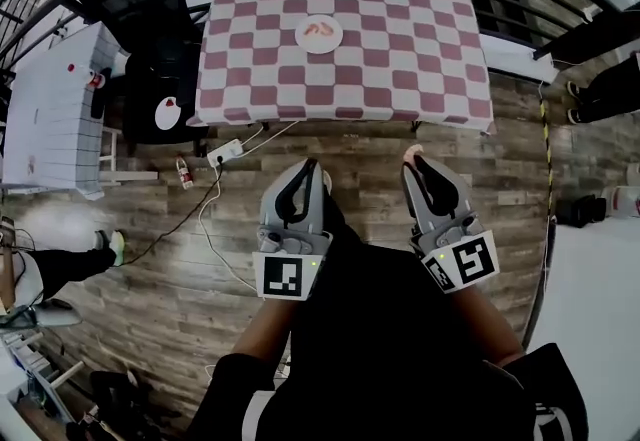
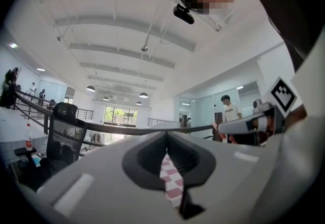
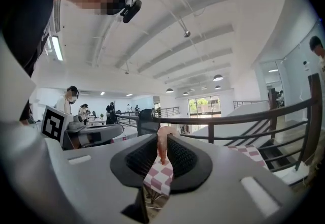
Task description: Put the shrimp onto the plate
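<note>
While the right gripper (image 3: pixel 163 139) pinches it, the shrimp (image 3: pixel 161 150) curves pale pink.

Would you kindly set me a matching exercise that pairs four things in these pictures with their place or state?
Things:
1. left claw
2. right claw
3. plate
4. power strip

Places or states:
A. on the floor
B. shut on a shrimp
C. on the checked table
D. shut, with nothing in it

Pairs: 1-D; 2-B; 3-C; 4-A
</note>
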